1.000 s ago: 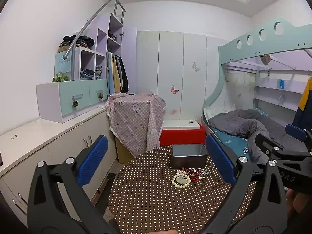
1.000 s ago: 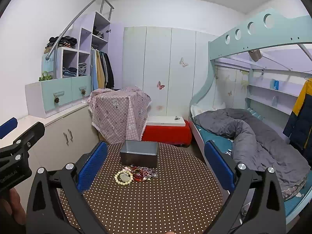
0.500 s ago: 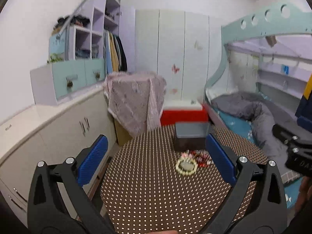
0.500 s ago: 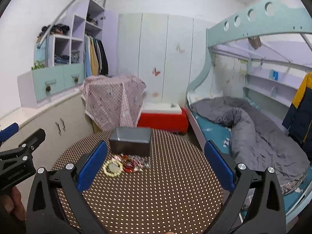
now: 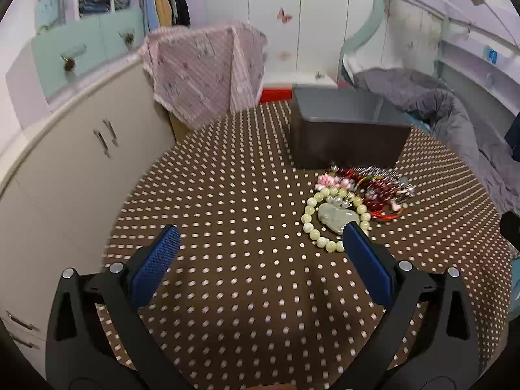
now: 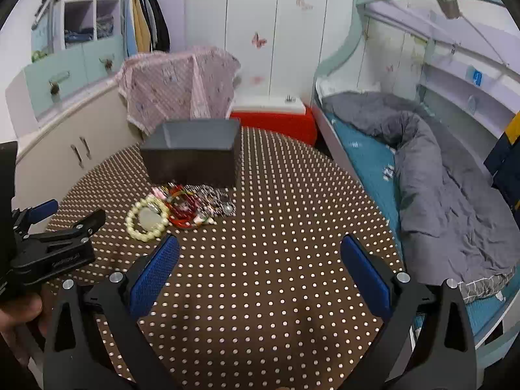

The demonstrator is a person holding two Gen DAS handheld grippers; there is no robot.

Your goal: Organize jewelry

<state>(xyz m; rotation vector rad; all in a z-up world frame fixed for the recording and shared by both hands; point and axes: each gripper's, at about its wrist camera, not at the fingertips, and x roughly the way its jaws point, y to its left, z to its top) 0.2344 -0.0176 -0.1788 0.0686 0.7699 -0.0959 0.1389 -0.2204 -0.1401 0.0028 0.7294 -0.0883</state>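
The job has not really started. All the jewelry is out on the round tabletop (image 6: 292, 227), the one with the brown cloth and white dots. None of it looks to be in the gray box (image 6: 191, 159) yet, though only part of the inside shows.

The box sits near the far edge of the tabletop. The jewelry lies in 1 little heap right in front of it, close to its front wall. There is a pale green bead bracelet (image 5: 334, 216) with a flat pale stone in its middle. Behind it lie a small pink bead piece (image 5: 331, 180) and a tangle of red beads (image 5: 377, 191) mixed with some silvery bits. It is too jumbled to count the pieces.

The left gripper (image 5: 256, 250) is wide open and holds nothing. It is low over the tabletop, and its right finger tip sits at the near side of the green bracelet. I cannot tell if it touches the beads.

The right gripper (image 6: 260, 256) is wide open too, with nothing in it. It hangs over bare cloth nearer the front edge, just right of the heap.

So 0 pieces look put away. I think each piece must yet be picked up and dropped in the box, and the green bracelet looks like the first one.
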